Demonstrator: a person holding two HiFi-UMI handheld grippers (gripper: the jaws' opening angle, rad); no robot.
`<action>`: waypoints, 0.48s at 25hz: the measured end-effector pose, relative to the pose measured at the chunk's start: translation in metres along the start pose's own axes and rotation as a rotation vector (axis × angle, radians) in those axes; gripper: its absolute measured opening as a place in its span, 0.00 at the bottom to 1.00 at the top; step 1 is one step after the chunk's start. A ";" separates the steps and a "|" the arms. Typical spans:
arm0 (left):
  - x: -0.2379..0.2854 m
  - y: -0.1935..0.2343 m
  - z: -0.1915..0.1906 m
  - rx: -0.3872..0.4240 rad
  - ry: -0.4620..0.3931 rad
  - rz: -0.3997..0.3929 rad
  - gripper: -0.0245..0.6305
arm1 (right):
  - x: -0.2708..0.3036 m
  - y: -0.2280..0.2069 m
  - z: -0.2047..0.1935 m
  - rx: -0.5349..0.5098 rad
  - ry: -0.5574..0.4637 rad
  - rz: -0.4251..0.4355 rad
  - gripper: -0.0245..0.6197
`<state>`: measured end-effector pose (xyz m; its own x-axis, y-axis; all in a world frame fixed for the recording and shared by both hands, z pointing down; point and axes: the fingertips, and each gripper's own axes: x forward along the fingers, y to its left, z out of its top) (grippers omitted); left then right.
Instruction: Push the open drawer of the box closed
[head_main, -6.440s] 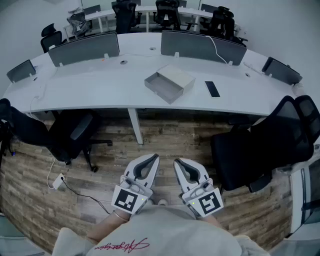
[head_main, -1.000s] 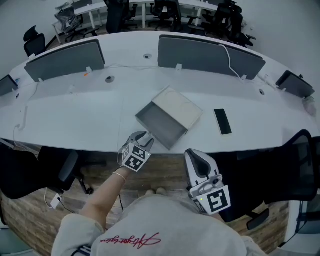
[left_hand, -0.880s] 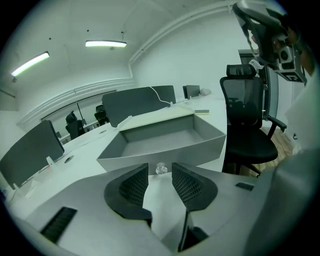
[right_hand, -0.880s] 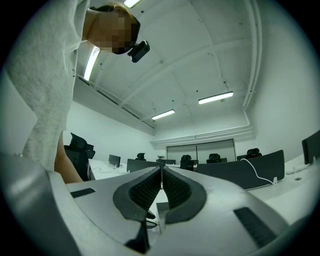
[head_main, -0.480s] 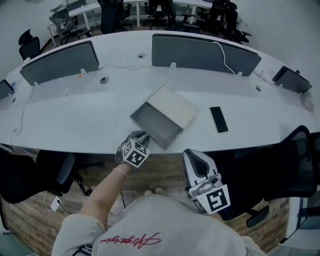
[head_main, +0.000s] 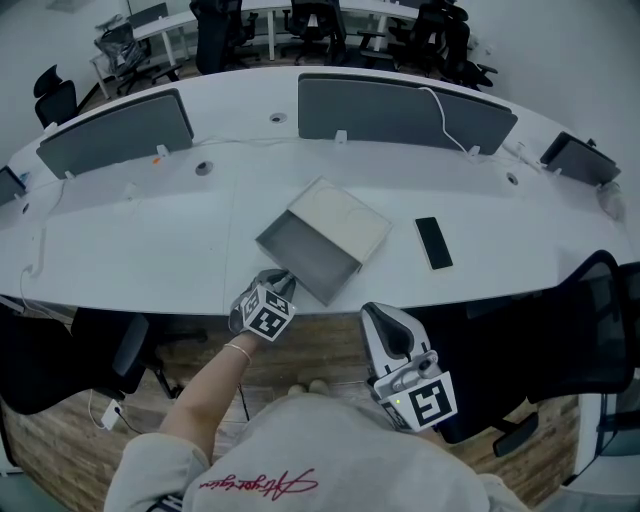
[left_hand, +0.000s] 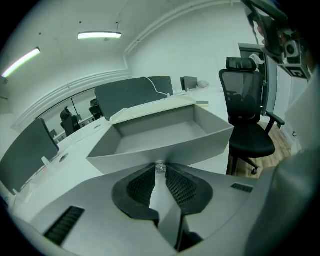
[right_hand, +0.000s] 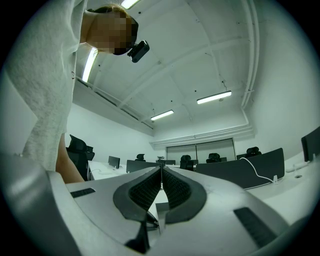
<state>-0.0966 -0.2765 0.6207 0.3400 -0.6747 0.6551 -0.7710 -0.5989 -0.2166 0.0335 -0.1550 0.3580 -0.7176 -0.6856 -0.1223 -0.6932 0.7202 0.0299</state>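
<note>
Hovering at the front wall of the open drawer (head_main: 305, 255), left gripper (left_hand: 159, 169) jaws have just been closing to a narrow gap, only an unclear glint between; box (head_main: 345, 222) sits near the desk (head_main: 150, 240) edge; right gripper (right_hand: 161, 171) pinched together, empty.

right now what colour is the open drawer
The drawer is plain grey; clearest in the left gripper view.

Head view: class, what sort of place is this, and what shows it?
Probably an open-plan office: a long curved white desk carries grey divider screens, and black swivel chairs stand around it.
</note>
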 end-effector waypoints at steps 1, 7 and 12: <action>0.000 0.000 0.000 -0.004 -0.003 0.001 0.16 | 0.000 0.000 0.000 0.000 0.001 0.000 0.07; 0.000 0.002 0.007 -0.021 -0.024 0.005 0.16 | -0.001 -0.001 0.000 -0.006 0.001 -0.002 0.07; 0.001 0.002 0.012 -0.027 -0.033 0.007 0.16 | -0.002 -0.001 0.001 -0.005 0.002 -0.003 0.07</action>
<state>-0.0915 -0.2839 0.6120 0.3520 -0.6926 0.6297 -0.7875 -0.5827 -0.2008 0.0358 -0.1540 0.3574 -0.7160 -0.6877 -0.1202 -0.6953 0.7179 0.0341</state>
